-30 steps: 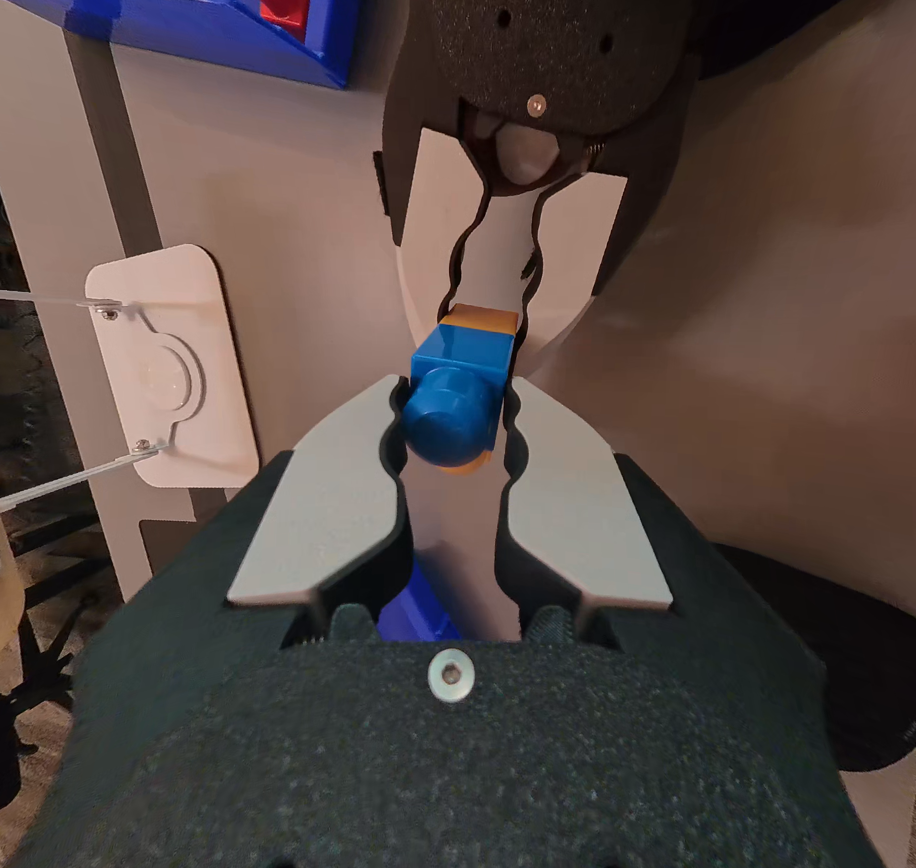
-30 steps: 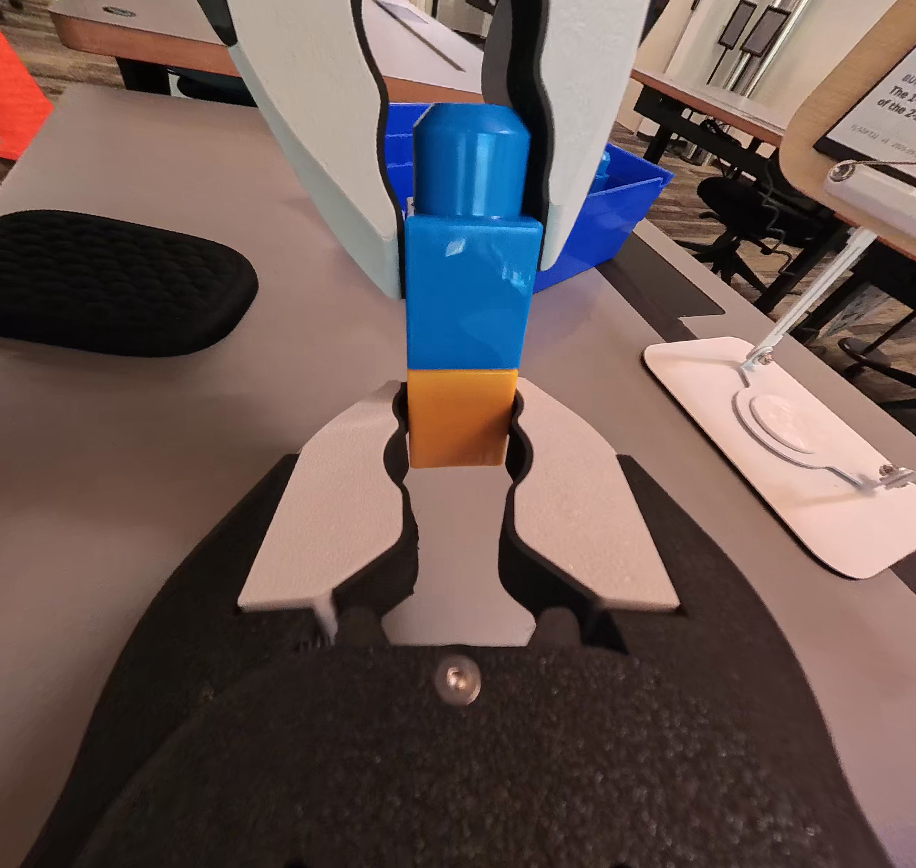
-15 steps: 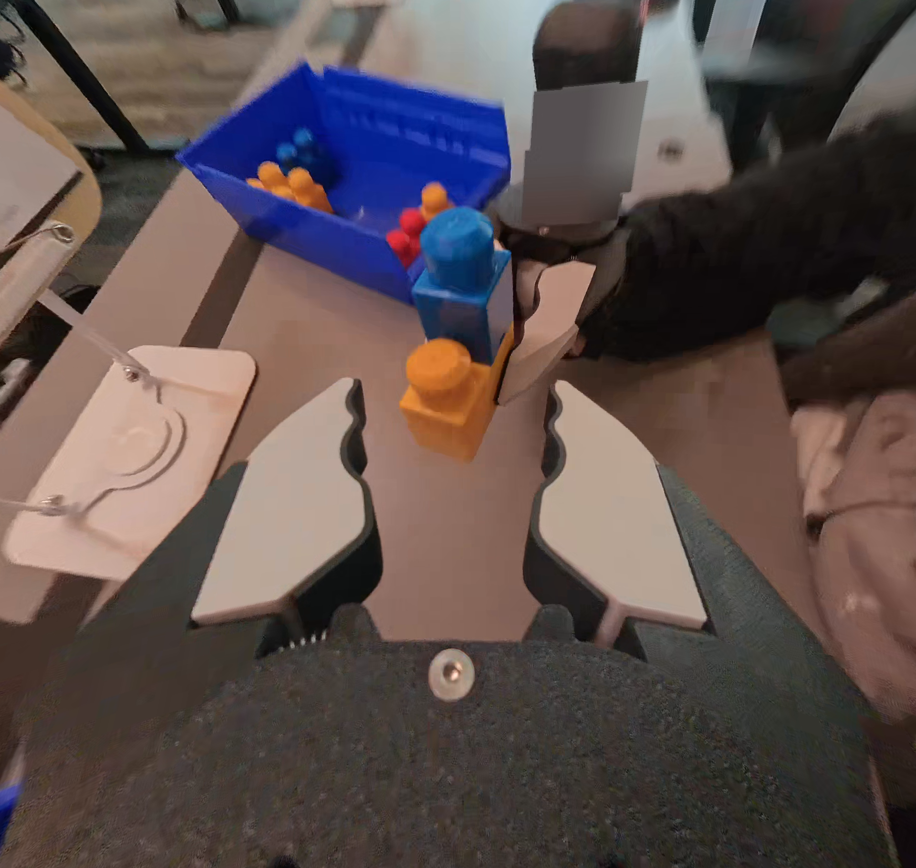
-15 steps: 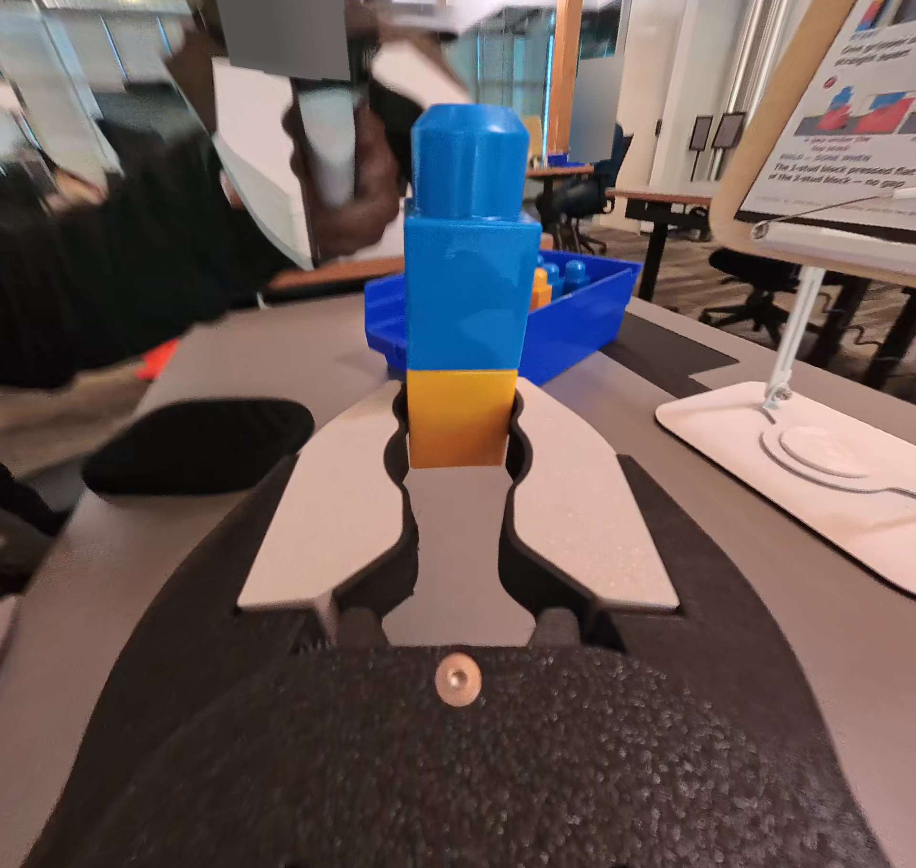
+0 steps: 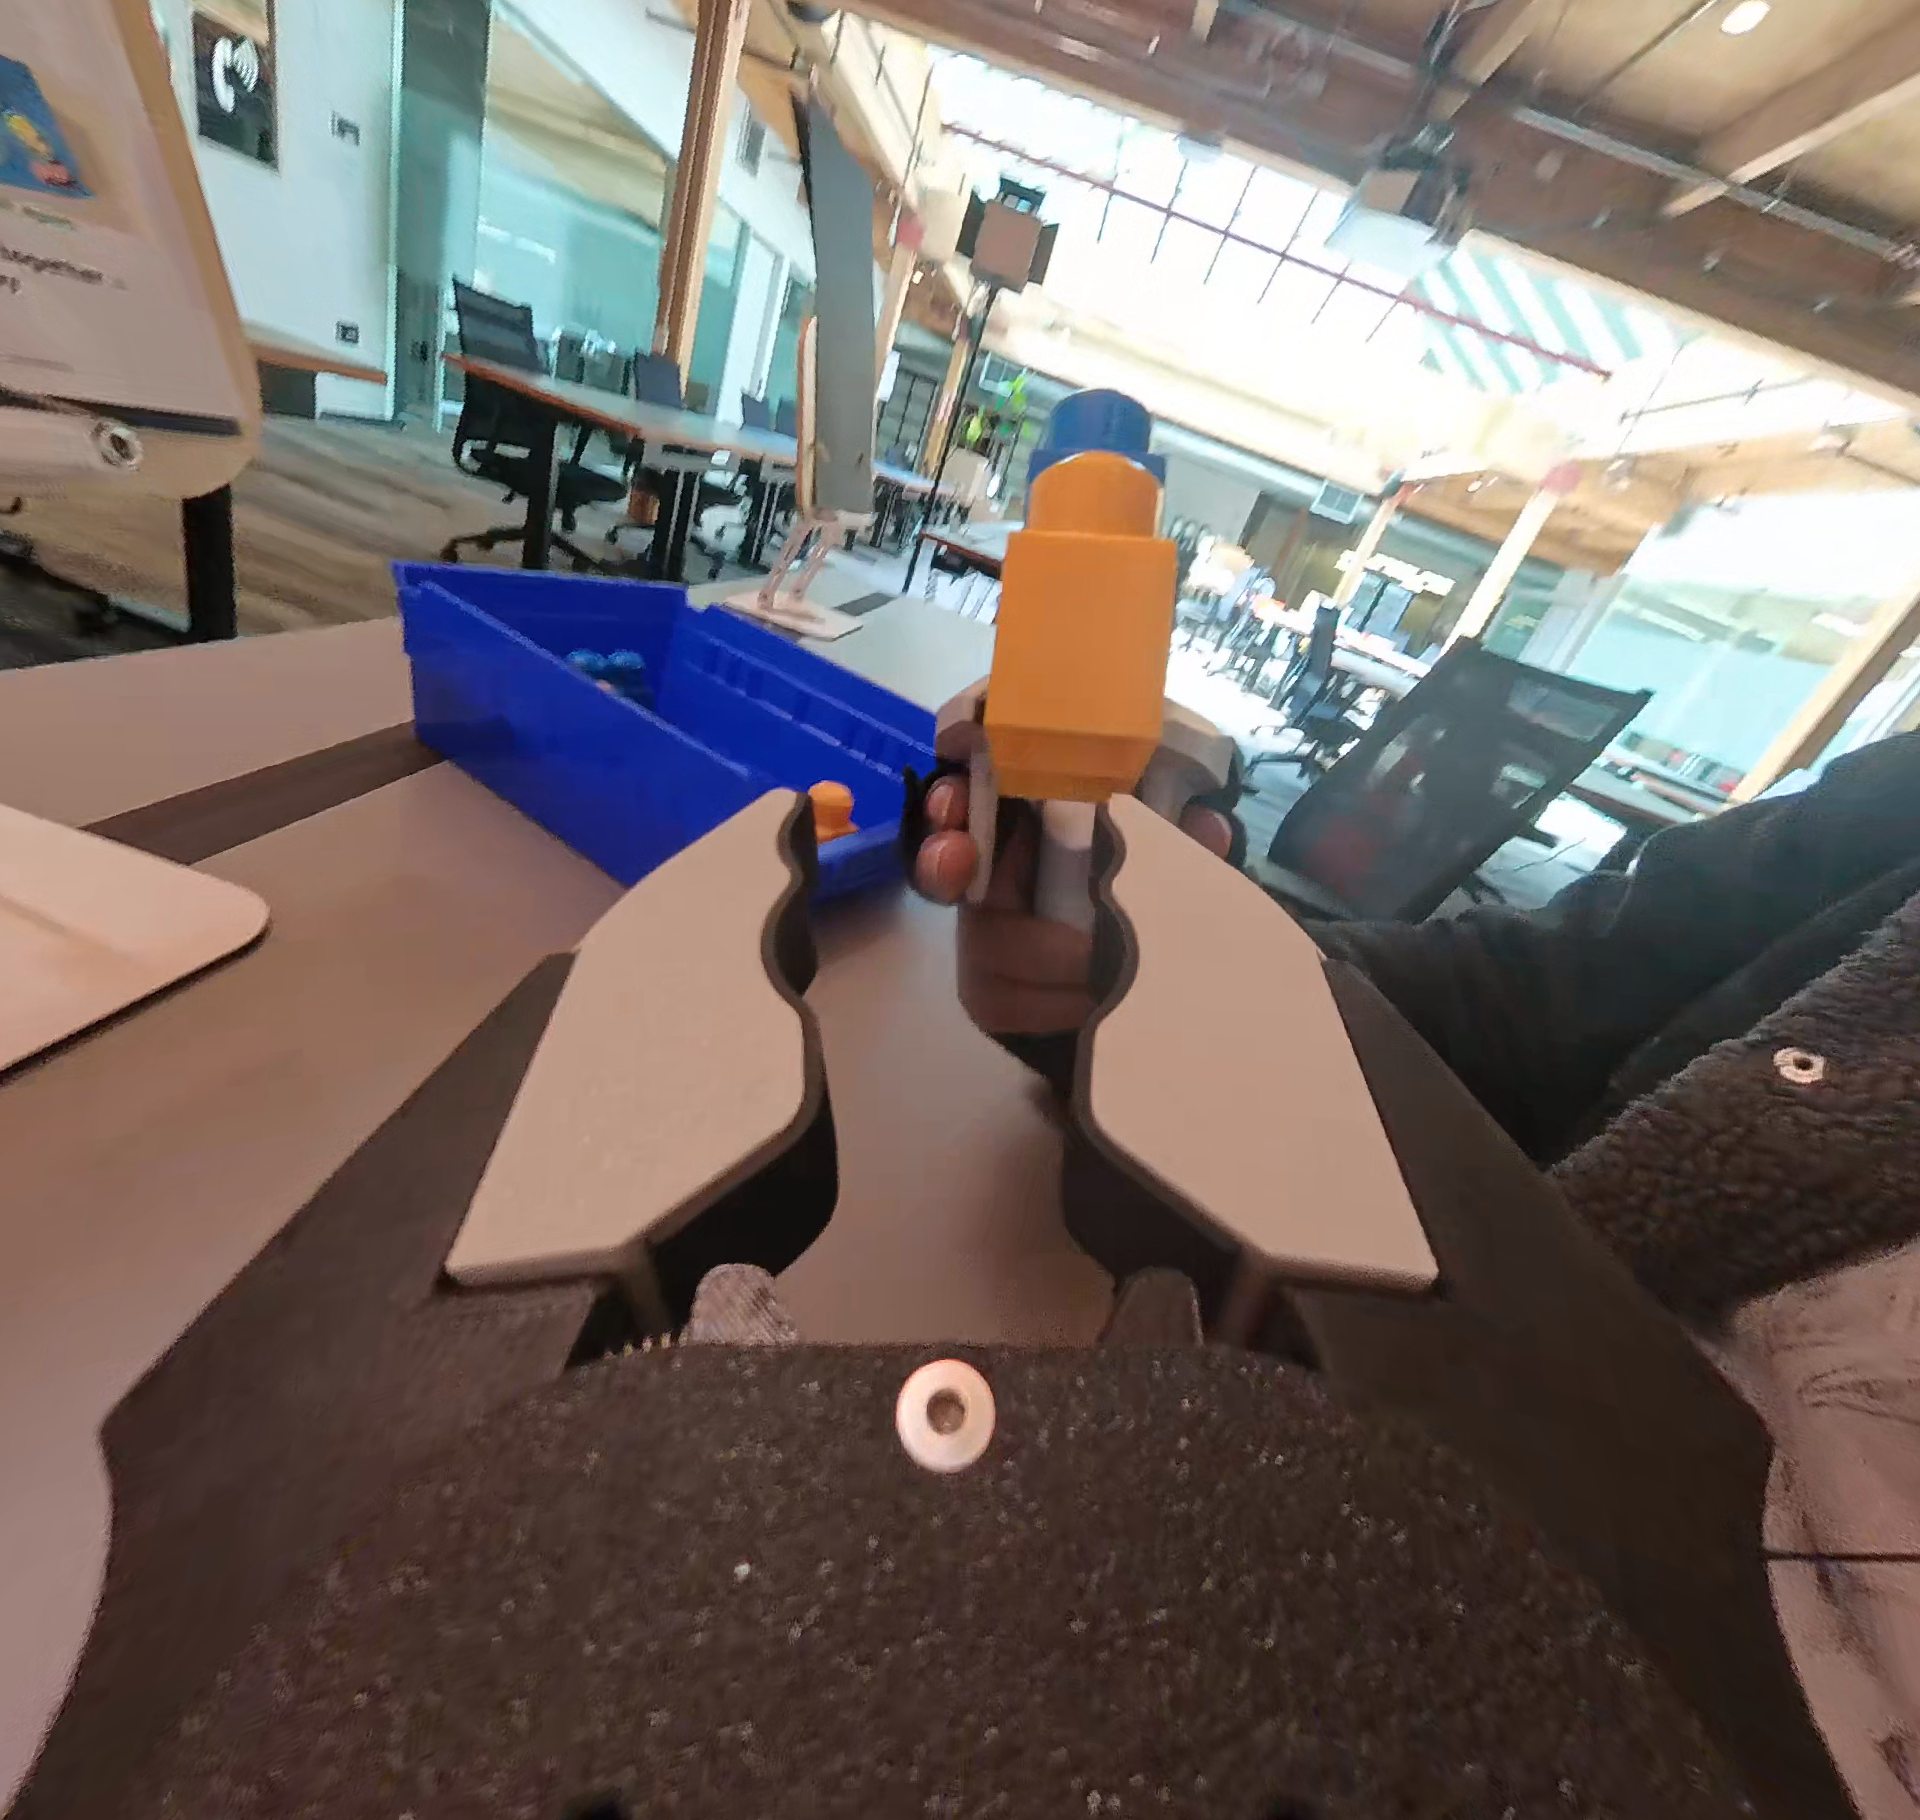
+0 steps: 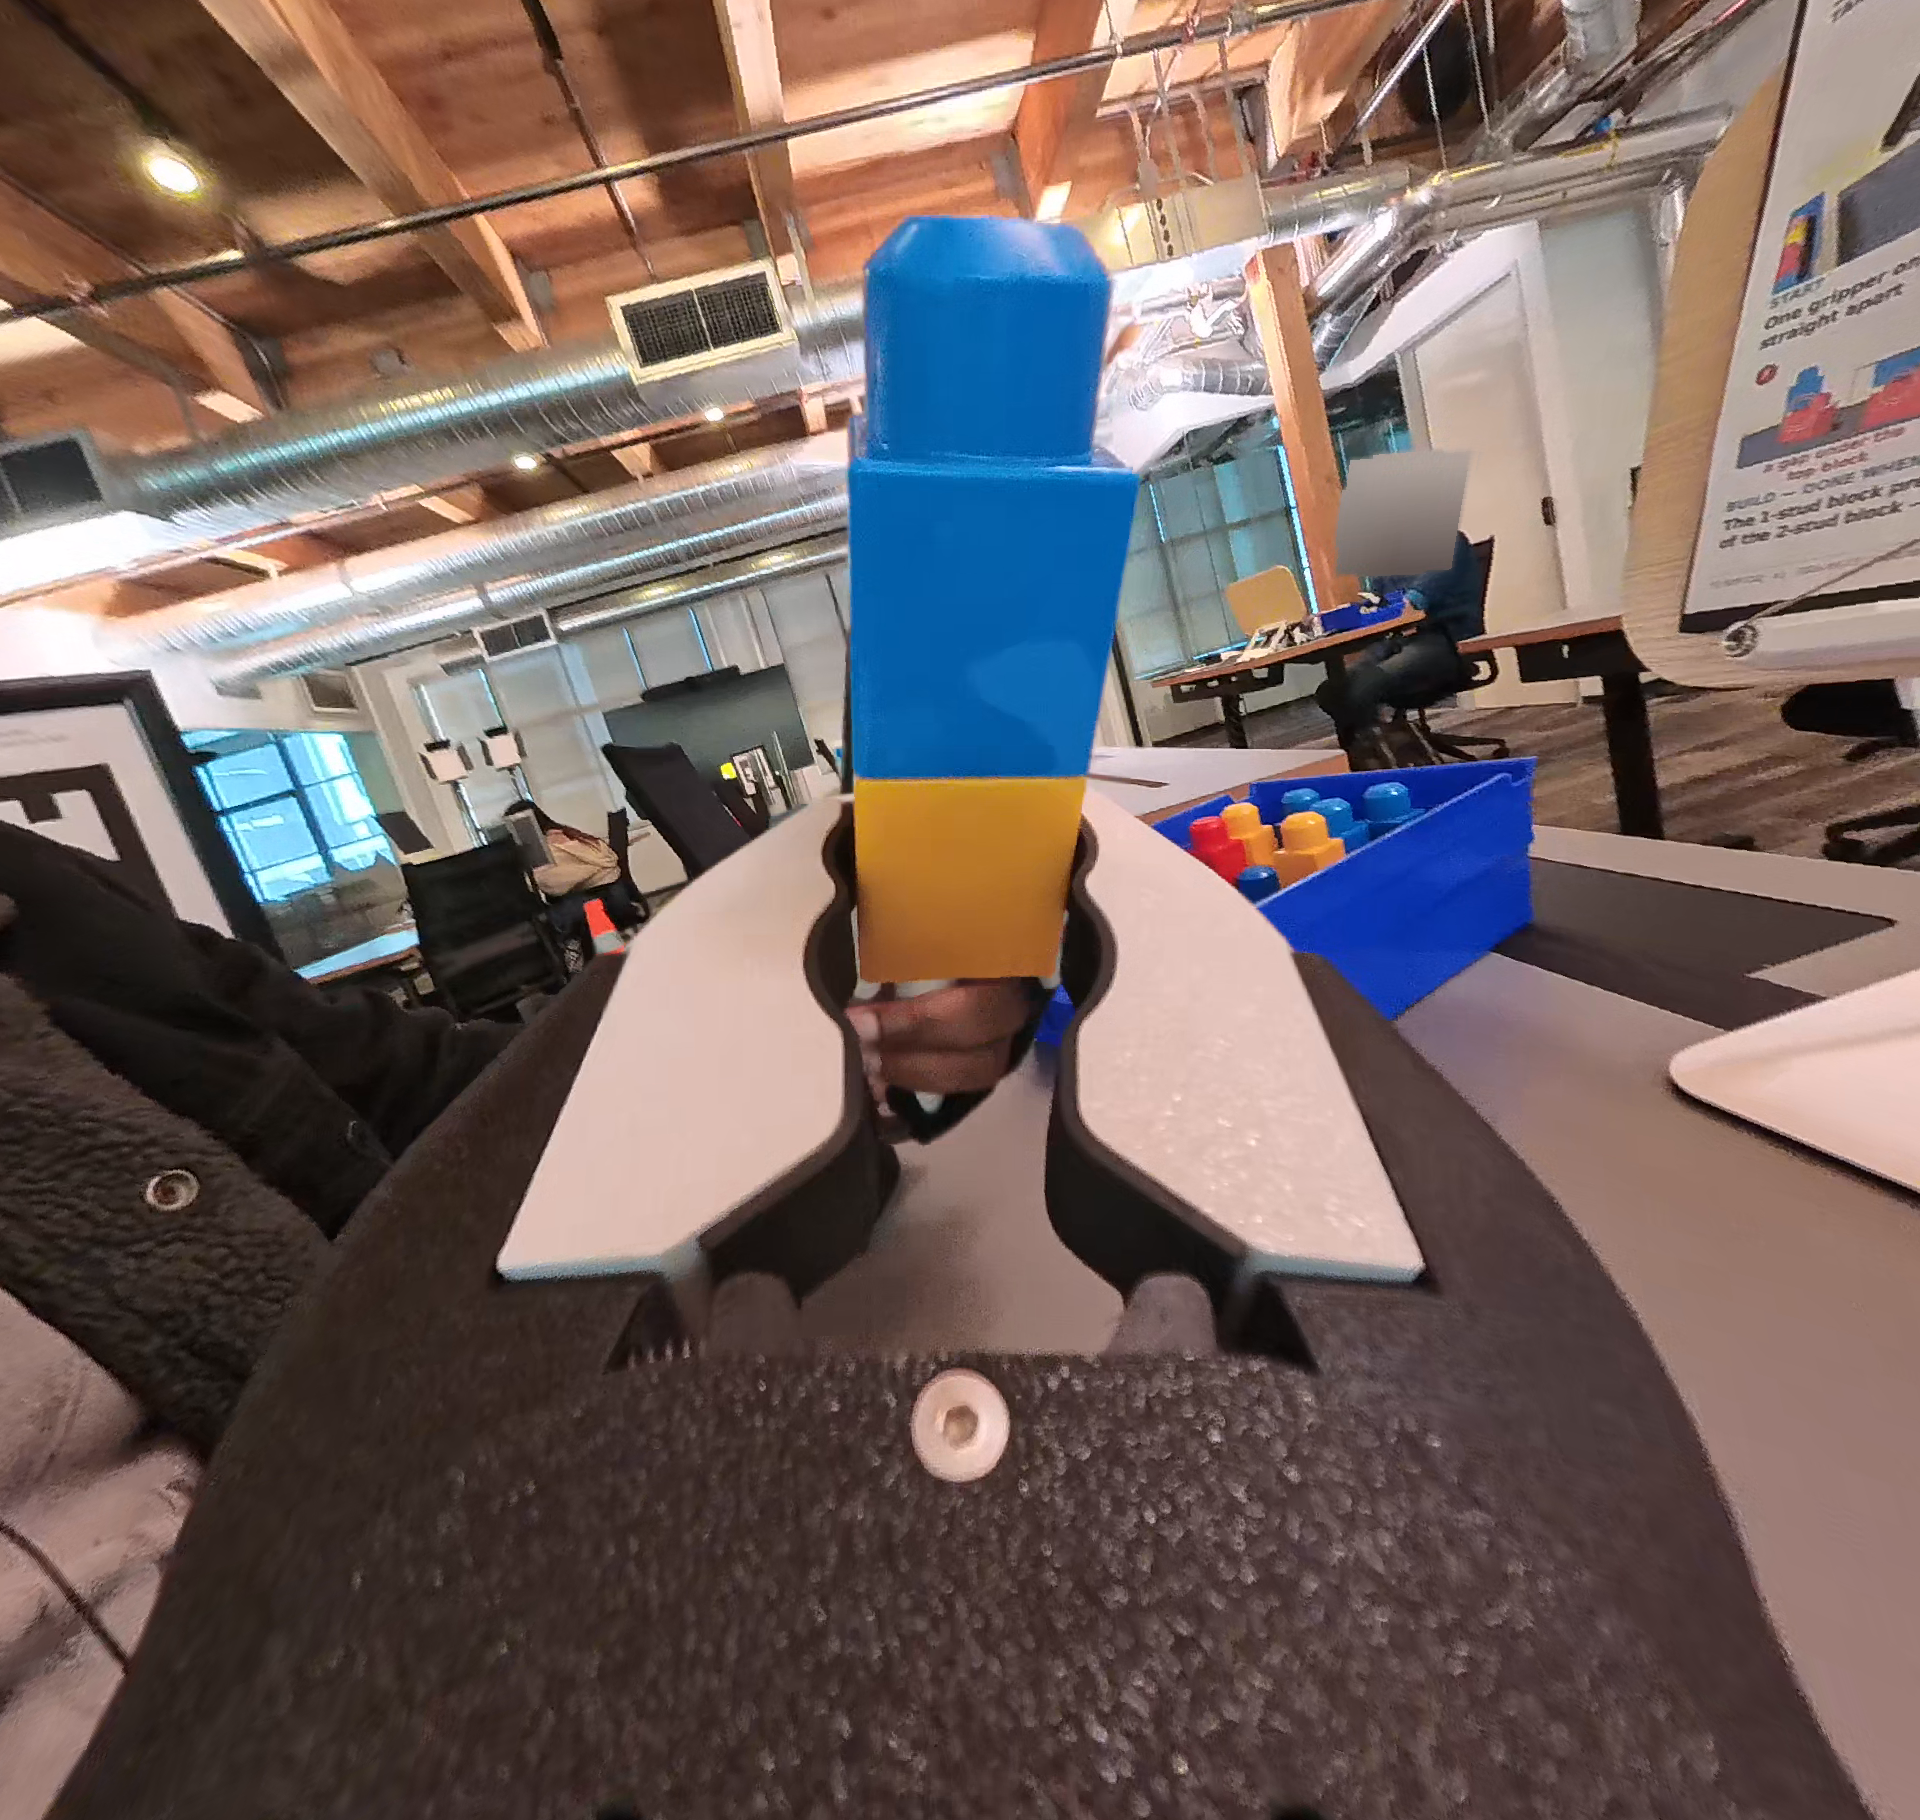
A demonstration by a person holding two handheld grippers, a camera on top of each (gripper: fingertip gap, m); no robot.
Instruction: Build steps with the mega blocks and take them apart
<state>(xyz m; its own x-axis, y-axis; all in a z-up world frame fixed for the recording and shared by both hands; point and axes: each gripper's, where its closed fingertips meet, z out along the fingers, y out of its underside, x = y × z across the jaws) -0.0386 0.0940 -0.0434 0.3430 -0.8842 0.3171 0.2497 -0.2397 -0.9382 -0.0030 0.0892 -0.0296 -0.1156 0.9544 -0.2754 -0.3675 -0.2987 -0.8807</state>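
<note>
Above the grey table (image 5: 312,991), the right gripper (image 6: 961,923) clamps the orange block (image 6: 961,877) under the blue block (image 6: 982,617); the empty, spread left gripper (image 5: 951,929) should grip blue squarely and pull straight off.

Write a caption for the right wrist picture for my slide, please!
Right gripper clamps the orange block, blue block stacked on top, blue bin behind.

Black textured tool (image 5: 951,866), grey fingers (image 5: 665,1064), dark sleeve (image 5: 1621,939).
</note>
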